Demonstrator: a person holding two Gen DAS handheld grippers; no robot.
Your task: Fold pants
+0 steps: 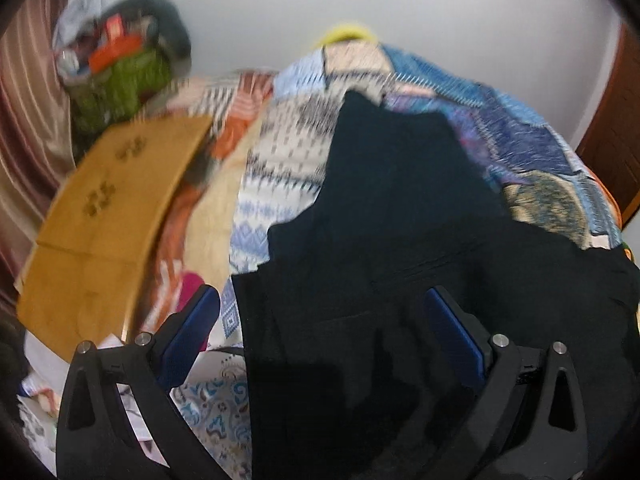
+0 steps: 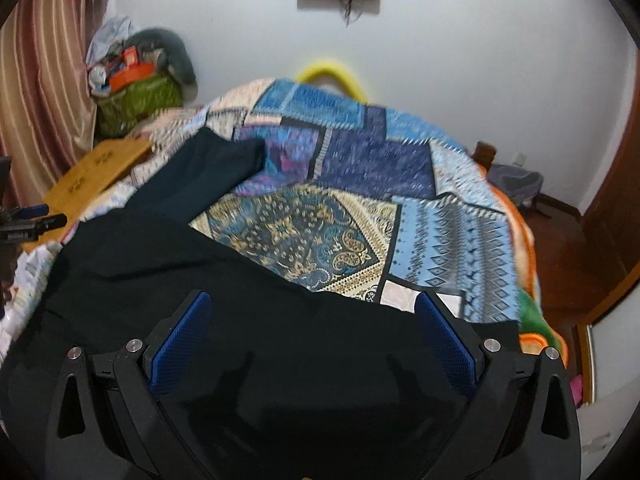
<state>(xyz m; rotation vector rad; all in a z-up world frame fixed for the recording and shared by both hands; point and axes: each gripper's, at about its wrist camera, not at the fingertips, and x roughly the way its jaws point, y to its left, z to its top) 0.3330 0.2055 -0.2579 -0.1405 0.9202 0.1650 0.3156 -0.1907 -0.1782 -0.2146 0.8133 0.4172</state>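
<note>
Black pants [image 1: 400, 208] lie spread on a patchwork bedspread [image 1: 532, 148], the wide part near me and one leg stretching away. My left gripper [image 1: 320, 300] is open and hovers over the near part of the pants, holding nothing. In the right wrist view the pants [image 2: 192, 264] run from the near edge up to the left, over the bedspread [image 2: 360, 152]. My right gripper [image 2: 312, 304] is open above the near edge of the pants, holding nothing. The left gripper's tips [image 2: 36, 220] show at the far left edge.
A yellow-brown folded cloth [image 1: 108, 208] lies left of the pants. A green bag with clutter [image 2: 136, 88] stands at the far left corner by a curtain [image 2: 44, 92]. A yellow hoop [image 2: 332, 72] lies behind the bed. A wooden door [image 2: 616, 208] and floor lie to the right.
</note>
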